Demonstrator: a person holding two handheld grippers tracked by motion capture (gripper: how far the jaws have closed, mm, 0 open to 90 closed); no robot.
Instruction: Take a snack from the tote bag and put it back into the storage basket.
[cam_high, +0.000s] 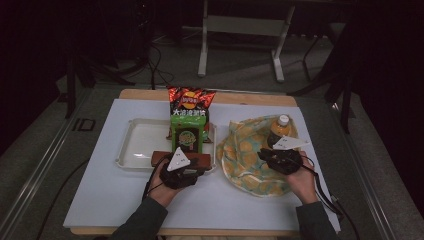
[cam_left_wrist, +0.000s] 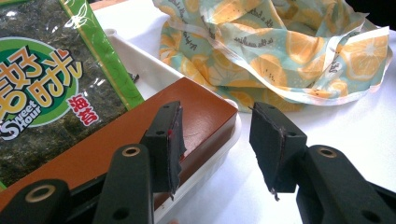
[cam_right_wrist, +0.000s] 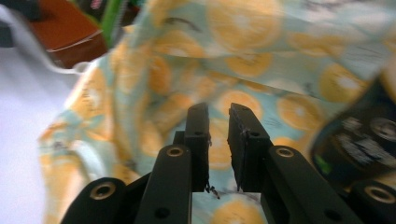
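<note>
1. Table (cam_high: 100, 200): white top with a wooden edge at the far side; everything below stands or lies on it.
2. Lemon-print cloth bag (cam_high: 245, 160): teal with orange slices, crumpled on the right half of the table, just beside the tray. The bottle sits in its far part.
3. White tray (cam_high: 137, 142): left of centre, shallow; it carries the packets and the box at its right end.
4. Chip bag (cam_high: 191, 102): red and black, upright at the tray's far right corner, behind the seaweed packet.
5. Seaweed packet (cam_left_wrist: 42, 88): green, standing in front of the chip bag, just behind the box.
6. Brown box (cam_left_wrist: 205, 112): flat, lying along the tray's near rim.
7. Bottle (cam_high: 278, 131): orange drink, white cap, upright within the bag's folds, just beyond the right gripper.
8. Left gripper (cam_left_wrist: 217, 149): jaws spread, gripping nothing; one jaw lies over the box's end, the other over bare table beside the tray.
9. Right gripper (cam_right_wrist: 218, 144): over the bag, jaws slightly apart with nothing pinched; cloth lies beneath them.
</note>
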